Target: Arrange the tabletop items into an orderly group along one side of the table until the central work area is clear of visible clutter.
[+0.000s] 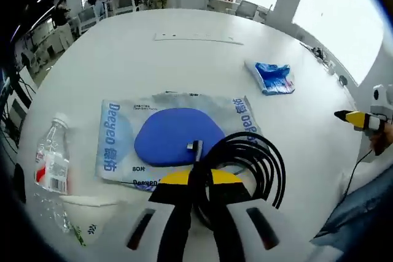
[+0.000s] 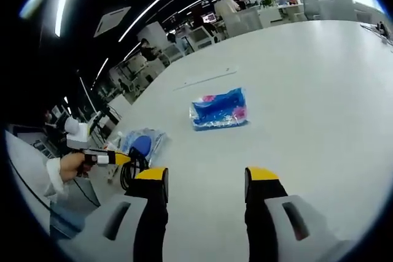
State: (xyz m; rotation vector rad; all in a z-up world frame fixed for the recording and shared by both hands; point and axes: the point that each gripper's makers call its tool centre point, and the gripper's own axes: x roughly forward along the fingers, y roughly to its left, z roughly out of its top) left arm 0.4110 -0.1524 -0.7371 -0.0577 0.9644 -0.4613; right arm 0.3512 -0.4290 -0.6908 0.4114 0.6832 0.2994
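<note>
over the wipes pack (image 1: 116, 145) left claw (image 1: 195, 179) grips black cable (image 1: 261, 157) (coiled); right claw (image 2: 206, 179) gapes

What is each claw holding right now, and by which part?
Left claw is shut on the coiled black cable, gripping the coil's near-left side. Right claw is open, holding nothing.

The table (image 1: 184, 59) has a smooth white top with a soft, half-matt shine, and the coiled cable (image 1: 249, 164) on it looks like glossy black rubber or plastic. The large wipes pack (image 1: 175, 136) and the small blue packet (image 1: 270, 78) are of thin shiny plastic film with wrinkles, and the bottle (image 1: 52, 170) is of clear plastic with a paper-like label. The left gripper (image 1: 196, 182) has matt black jaws with yellow tips on a smooth white plastic body.
</note>
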